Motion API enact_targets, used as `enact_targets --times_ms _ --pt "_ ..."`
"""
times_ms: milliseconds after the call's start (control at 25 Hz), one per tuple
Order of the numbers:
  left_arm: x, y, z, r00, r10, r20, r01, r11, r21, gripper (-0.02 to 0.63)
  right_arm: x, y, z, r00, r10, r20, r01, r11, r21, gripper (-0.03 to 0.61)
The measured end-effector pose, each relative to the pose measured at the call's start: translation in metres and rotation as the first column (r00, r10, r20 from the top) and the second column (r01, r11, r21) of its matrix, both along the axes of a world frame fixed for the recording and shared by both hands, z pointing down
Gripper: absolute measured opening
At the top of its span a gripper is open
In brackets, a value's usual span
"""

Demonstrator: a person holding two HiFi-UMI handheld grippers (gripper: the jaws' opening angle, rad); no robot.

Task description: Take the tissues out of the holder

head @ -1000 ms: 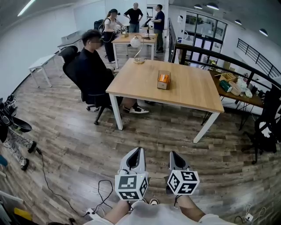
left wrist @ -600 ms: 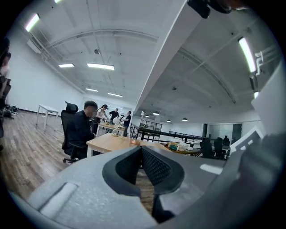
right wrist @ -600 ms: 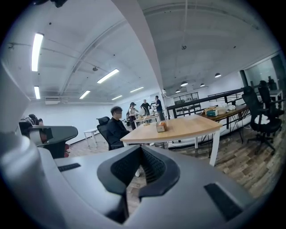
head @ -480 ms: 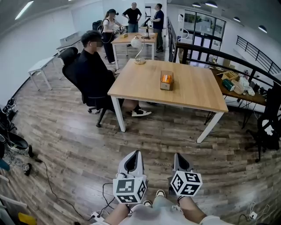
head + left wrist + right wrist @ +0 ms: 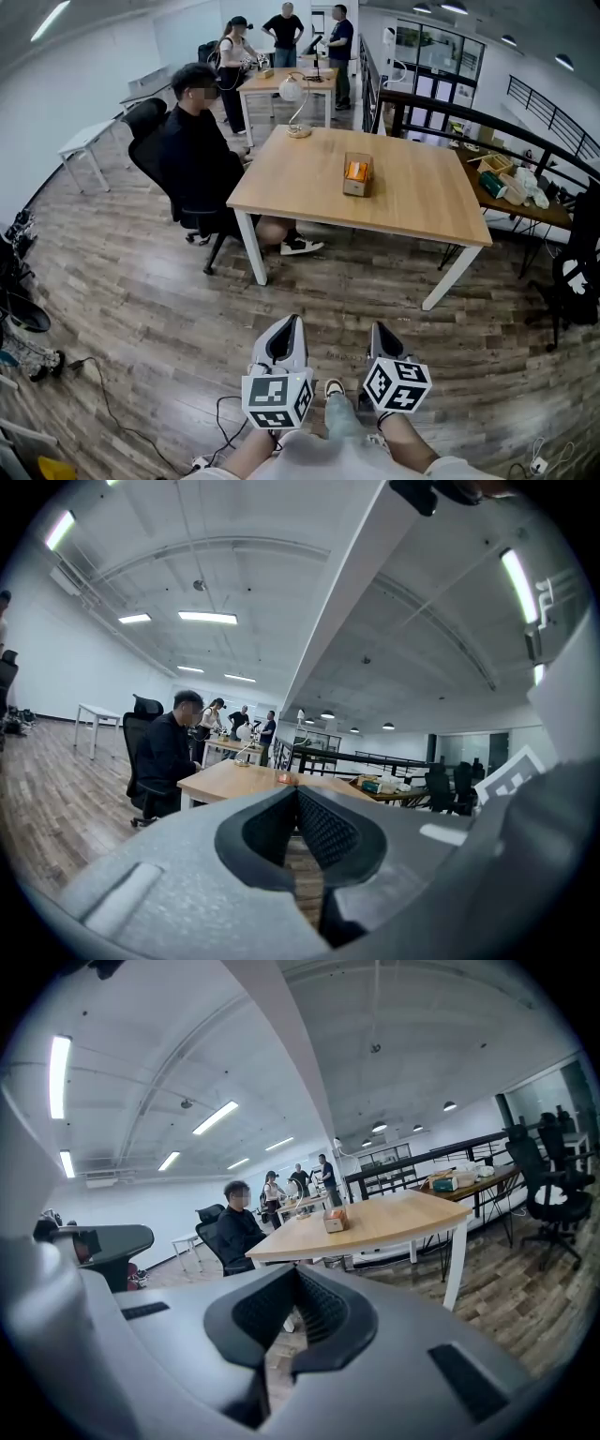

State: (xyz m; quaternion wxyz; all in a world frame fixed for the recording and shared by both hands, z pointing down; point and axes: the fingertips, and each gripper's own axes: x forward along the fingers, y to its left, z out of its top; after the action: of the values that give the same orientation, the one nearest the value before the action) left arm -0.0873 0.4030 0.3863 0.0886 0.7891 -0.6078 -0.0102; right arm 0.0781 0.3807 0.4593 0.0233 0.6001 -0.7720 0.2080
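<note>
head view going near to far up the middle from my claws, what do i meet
left claw and right claw side by side → wood floor → table → tissue holder → desk lamp → far table → standing people

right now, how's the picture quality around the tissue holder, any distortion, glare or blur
Head view: fisheye bows the floor planks and railing; even light, no glare, tissue holder on the wooden table sharp. Left gripper view: dark round vignette, bright ceiling strip lights, left gripper soft up close, holder tiny. Right gripper view: same vignette, holder small but clear.
</note>
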Motion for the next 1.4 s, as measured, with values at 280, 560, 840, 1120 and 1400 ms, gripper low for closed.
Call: enact_targets --times_ms 280,560,840,1120,1400 --pt "0.005 -0.049 -0.001 1.000 -0.002 -0.003 0.002 1.000 0.000 0.009 0.003 -0.050 -0.003 1.000 -0.009 -0.008 0.009 1.000 -0.003 0.005" --pt "0.012 -0.101 -0.001 1.000 -0.017 -0.009 0.017 1.000 -0.016 0.009 0.008 -0.104 -0.008 0.999 -0.032 -0.017 0.031 0.999 -0.009 0.005" --pt "0.021 -0.161 -0.009 1.000 -0.031 -0.005 0.031 0.999 -0.008 0.009 0.017 -0.167 -0.016 0.998 -0.051 -0.027 0.051 0.999 -0.004 0.005" --pt "0.031 -0.214 -0.009 0.999 -0.037 -0.007 0.037 0.999 -0.010 0.009 0.021 -0.225 -0.020 0.997 -0.070 -0.029 0.071 0.997 0.009 0.005" --pt "0.039 -0.253 -0.007 0.999 -0.037 -0.010 0.037 0.999 -0.014 0.009 0.027 -0.261 -0.017 0.995 -0.086 -0.042 0.086 0.996 -0.001 0.005"
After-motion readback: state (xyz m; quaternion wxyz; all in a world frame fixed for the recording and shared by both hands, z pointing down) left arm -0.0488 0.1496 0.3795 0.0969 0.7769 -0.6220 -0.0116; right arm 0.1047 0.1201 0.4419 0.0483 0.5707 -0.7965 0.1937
